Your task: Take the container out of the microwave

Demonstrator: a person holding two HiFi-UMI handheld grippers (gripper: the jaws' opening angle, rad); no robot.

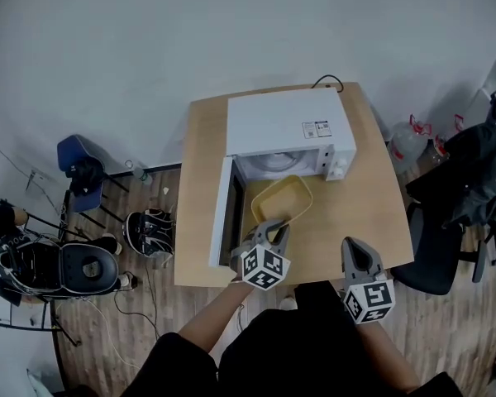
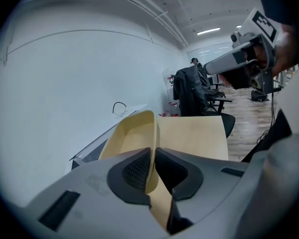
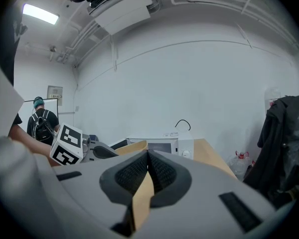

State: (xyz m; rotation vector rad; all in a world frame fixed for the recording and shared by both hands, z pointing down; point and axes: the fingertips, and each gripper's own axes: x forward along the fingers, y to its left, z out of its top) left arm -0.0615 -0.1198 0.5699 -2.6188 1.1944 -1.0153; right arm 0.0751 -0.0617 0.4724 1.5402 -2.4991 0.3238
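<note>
The microwave [image 1: 285, 126] door [image 1: 222, 213] hangs open at the counter's [image 1: 372, 205] left side, and a swing that way could knock the container [image 1: 283, 199] against it. The left tongs [image 1: 272, 227] are clamped on the container's near rim only. They hold it tilted just outside the microwave's mouth, over the counter's front half. A pinch on one wall may let it pivot or slip and drop near the front edge. The right tongs [image 1: 352, 246] are closed on nothing, well apart to the right, so they offer no support.
</note>
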